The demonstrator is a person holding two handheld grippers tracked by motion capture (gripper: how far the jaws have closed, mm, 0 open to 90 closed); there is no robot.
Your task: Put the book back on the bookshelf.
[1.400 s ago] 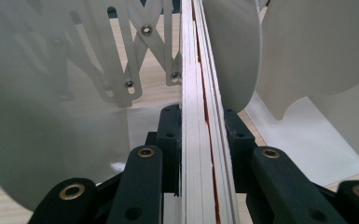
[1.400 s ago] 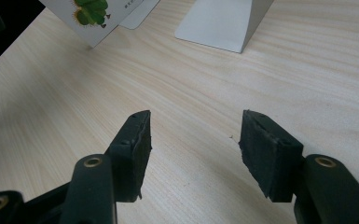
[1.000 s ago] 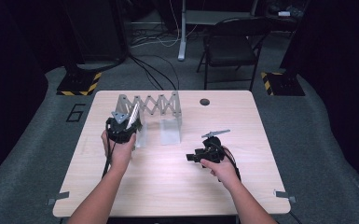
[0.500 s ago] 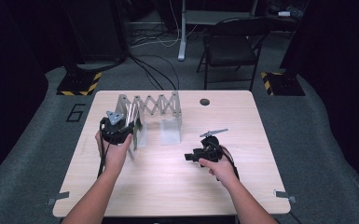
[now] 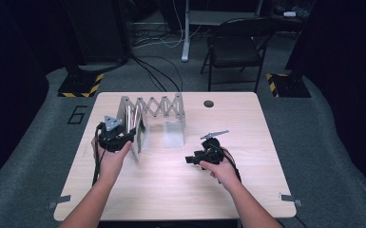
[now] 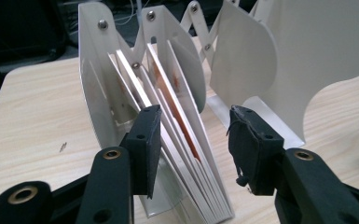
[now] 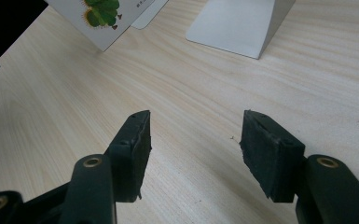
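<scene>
We find the left gripper (image 6: 193, 140) just opened around the books (image 6: 182, 135) in the rack (image 6: 91, 70); right gripper (image 7: 193, 144) open, empty.

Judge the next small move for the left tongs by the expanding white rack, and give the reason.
Probably ease the left tongs back from the thin books in the white rack. Its jaws have just been opening, and the pads now stand apart, off the books leaning in the rack's end slot. The books look placed. The right tongs hover open above bare table.
</scene>
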